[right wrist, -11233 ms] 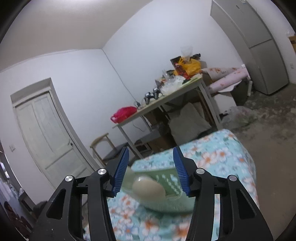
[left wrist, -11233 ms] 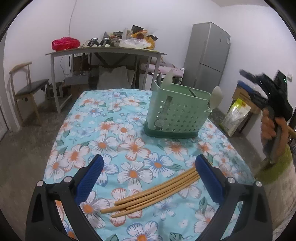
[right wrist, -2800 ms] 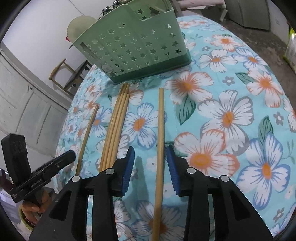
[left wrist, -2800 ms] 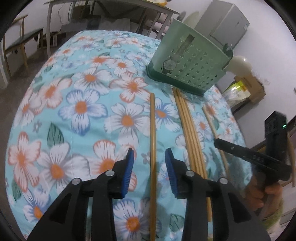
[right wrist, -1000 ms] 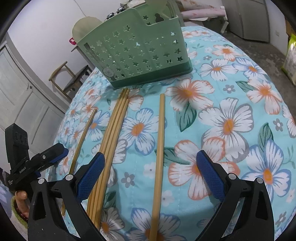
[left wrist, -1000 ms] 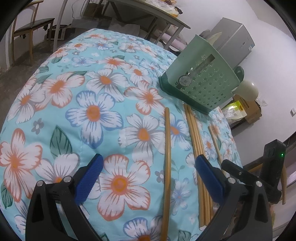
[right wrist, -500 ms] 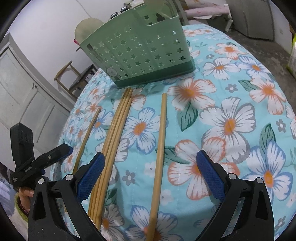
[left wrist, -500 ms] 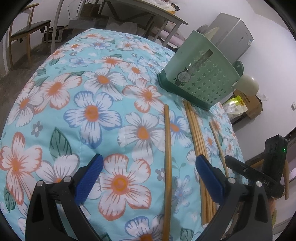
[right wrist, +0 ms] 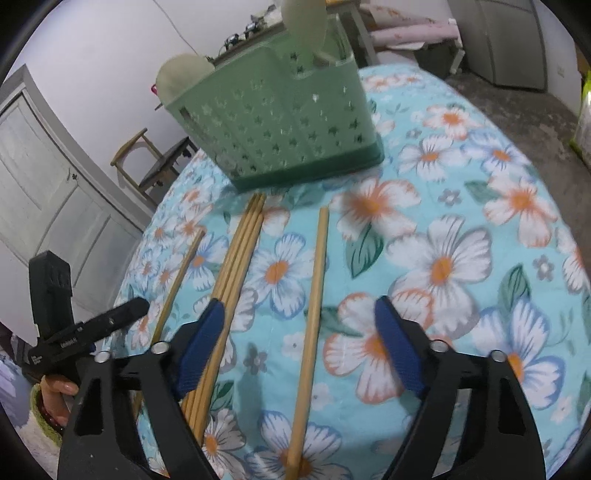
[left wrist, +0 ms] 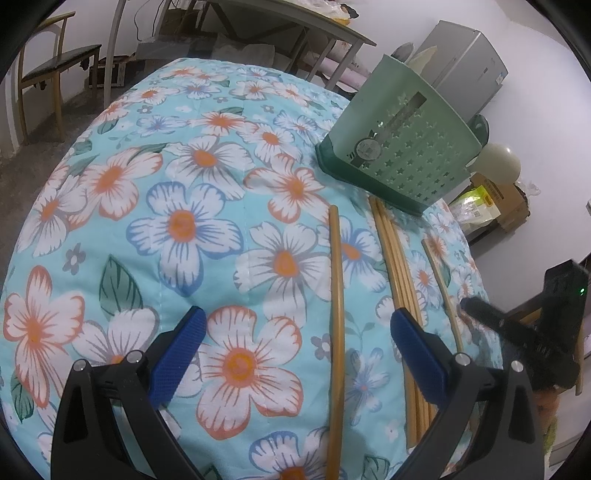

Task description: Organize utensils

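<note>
Wooden chopsticks lie on the floral cloth in front of a green star-holed utensil basket (left wrist: 402, 147), which also shows in the right wrist view (right wrist: 280, 125). One single chopstick (left wrist: 336, 317) lies between the fingers of my open left gripper (left wrist: 299, 350). In the right wrist view a single chopstick (right wrist: 310, 332) lies between the fingers of my open right gripper (right wrist: 299, 343). A bundle of several chopsticks (left wrist: 399, 288) lies beside it, also seen in the right wrist view (right wrist: 229, 295). Another lone chopstick (right wrist: 177, 284) lies further out. Pale spoons (right wrist: 303, 22) stand in the basket.
The table's floral cloth (left wrist: 184, 221) curves down at its edges. A wooden chair (left wrist: 48, 70) and a cluttered metal table (left wrist: 258, 22) stand behind. A grey fridge (left wrist: 465, 55) stands at the back right. A white door (right wrist: 44, 192) is on the left.
Both grippers, which were nearly shut around single chopsticks 2.8 s ago, stand open. The right gripper has moved closer to the basket and its fingers have narrowed slightly in the last half second.
</note>
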Tool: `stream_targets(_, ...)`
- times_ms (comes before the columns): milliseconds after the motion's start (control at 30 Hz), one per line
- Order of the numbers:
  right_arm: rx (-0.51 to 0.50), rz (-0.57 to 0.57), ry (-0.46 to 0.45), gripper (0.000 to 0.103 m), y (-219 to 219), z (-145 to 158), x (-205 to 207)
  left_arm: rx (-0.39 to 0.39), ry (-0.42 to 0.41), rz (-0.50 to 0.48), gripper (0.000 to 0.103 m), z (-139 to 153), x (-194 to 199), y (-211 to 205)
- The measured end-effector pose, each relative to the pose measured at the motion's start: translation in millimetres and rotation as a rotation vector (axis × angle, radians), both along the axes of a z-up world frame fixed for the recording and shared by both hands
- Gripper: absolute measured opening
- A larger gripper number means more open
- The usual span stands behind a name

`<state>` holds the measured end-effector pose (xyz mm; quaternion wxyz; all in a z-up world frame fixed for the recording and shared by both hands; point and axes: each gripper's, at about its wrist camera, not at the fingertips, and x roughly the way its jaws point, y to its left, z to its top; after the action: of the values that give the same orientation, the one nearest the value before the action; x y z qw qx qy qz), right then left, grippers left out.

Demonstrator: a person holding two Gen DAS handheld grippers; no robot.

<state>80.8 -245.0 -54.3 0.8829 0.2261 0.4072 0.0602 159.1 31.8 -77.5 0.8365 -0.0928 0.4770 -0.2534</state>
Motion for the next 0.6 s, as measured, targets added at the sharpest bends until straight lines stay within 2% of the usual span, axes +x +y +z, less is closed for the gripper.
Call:
stream_targets(200,-0.044,0.009,0.005,0.045,2.0,1.4,19.1,0.046,-0.004,0.004,0.097,1.0,-0.7,-6.0)
stream_targets(400,-0.089,0.005,0.055,0.025,3.4,-8.7,35.8,0.094,-0.027,0.039,0.078,10.4,1.8,-6.2)
stream_targets(467,-0.109,0.009,0.064,0.016,4.5,-11.6,37.1,0.117,-0.053,0.022,0.070,15.7,2.4,-10.5)
stream_targets(600,-0.128,0.002,0.072,0.007,4.9,-16.1,38.4,0.213,-0.116,-0.048,0.055,24.1,4.0,-32.5)
